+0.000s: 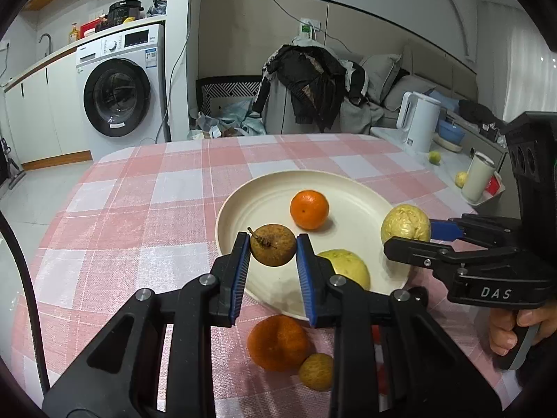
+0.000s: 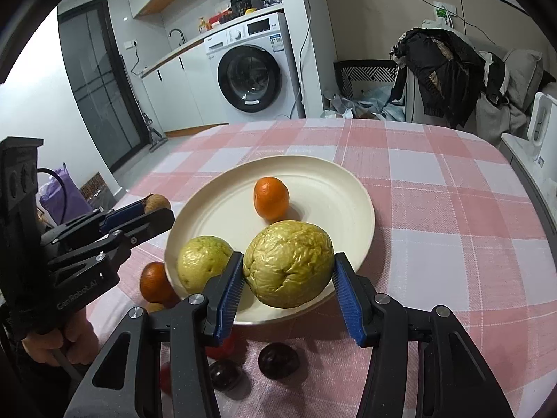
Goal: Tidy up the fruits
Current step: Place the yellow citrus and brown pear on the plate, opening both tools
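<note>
Left tool clenches brown fruit, frame centre, over plate rim; right tool grips wrinkled guava. You lower each onto bare plate, then release gently.

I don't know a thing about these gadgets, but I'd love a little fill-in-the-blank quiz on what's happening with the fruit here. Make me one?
1. The left gripper is clamped on a small ____ fruit with a stem.
2. The right gripper holds a wrinkled yellow-green fruit above the near rim of the cream ____.
3. The only orange fruit lying on the plate is one small ____.
4. The table is covered by a pink and white ____ cloth.

Missing words: brown; plate; mandarin; checked
</note>
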The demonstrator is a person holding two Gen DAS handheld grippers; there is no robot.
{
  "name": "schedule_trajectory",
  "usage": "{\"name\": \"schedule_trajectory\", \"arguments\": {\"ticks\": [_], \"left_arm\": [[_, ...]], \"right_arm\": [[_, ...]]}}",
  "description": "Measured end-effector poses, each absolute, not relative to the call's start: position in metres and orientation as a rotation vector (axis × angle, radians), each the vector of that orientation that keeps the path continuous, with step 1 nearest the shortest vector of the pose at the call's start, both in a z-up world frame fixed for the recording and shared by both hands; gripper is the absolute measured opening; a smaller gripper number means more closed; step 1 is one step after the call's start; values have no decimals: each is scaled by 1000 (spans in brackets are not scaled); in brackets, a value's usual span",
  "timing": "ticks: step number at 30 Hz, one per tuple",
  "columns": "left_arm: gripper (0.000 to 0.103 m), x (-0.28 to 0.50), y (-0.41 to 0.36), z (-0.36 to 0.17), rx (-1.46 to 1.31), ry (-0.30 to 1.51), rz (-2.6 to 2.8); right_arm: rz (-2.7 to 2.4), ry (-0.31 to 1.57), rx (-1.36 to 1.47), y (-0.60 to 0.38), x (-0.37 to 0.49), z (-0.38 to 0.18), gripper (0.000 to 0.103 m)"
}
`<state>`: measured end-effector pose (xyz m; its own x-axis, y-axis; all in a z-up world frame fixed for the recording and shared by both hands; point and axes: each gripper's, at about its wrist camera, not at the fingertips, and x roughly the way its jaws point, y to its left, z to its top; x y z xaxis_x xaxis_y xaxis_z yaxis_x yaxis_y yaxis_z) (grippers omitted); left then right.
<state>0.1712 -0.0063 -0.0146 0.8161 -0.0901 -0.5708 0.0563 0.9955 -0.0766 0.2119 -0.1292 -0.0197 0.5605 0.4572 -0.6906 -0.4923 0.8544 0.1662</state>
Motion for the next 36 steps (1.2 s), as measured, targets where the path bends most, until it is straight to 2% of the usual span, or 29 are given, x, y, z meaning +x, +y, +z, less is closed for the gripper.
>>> {"name": "schedule_trajectory", "arguments": {"ticks": [18, 20, 22, 23, 24, 25, 26, 27, 29, 30, 31, 33, 36], "left_arm": [[24, 190, -10, -25, -27, 656, -93], [24, 189, -8, -24, -45, 661, -106], [25, 186, -8, -23, -42, 660, -103], [26, 184, -8, -21, -37, 656, -102], [30, 181, -8, -20, -34, 651, -106], [40, 177, -9, -17, -30, 645, -109], [46, 173, -8, -15, -28, 637, -111], [57, 168, -8, -12, -27, 625, -110], [70, 157, -7, -5, -33, 603, -109], [81, 152, -6, -3, -37, 600, -108], [87, 146, -5, 1, -43, 593, -109], [89, 135, -4, 6, -45, 576, -116], [103, 115, -3, 12, -45, 553, -95]], "right_arm": [[519, 797, -100, -118, 226, -25, 54], [502, 783, -109, -120, 225, -21, 59], [477, 764, -120, -124, 222, -18, 75], [469, 759, -118, -127, 220, -16, 79], [464, 752, -112, -130, 219, -14, 86], [459, 748, -103, -133, 217, -13, 93], [449, 742, -96, -137, 214, -11, 95], [433, 736, -90, -141, 212, -9, 100], [419, 729, -86, -147, 207, -7, 102], [419, 729, -85, -150, 204, -6, 102], [420, 730, -82, -154, 201, -4, 103], [432, 727, -73, -161, 194, -1, 103], [446, 722, -74, -166, 185, 3, 103]]}}
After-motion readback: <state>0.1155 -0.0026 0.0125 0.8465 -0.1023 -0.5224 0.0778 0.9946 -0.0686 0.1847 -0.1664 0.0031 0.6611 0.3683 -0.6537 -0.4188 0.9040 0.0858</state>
